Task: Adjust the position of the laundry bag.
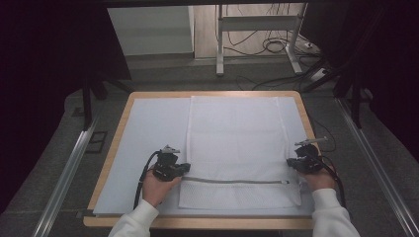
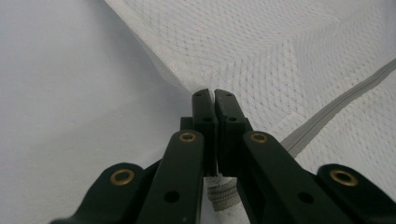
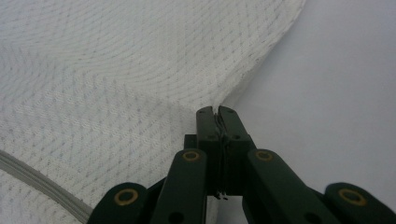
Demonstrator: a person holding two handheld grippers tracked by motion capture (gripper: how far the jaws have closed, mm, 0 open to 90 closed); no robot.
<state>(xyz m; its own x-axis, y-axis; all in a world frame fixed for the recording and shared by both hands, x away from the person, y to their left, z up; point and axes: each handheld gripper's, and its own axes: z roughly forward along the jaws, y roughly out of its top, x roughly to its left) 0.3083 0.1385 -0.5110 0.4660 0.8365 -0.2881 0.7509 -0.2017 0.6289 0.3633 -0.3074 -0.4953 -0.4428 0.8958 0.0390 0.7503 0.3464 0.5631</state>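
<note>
Left gripper point(image 1: 184, 168) and right gripper point(image 1: 292, 163) at white mesh bag's point(image 1: 232, 133) edges.

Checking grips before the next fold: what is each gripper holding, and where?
Both pinch the white mesh laundry bag: the left gripper its left edge, the right gripper its right edge, near the zipper.

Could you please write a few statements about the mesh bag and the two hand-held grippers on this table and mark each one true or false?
1. The left hand-held gripper is shut on the white mesh bag at its left edge. True.
2. The right hand-held gripper hangs open above the bag. False: it is shut on the bag's right edge.
3. A grey zipper runs across the bag between the grippers. True.
4. The bag lies on bare wood. False: it lies on a pale sheet covering the wooden table.
5. The bag is red. False: it is white.
</note>
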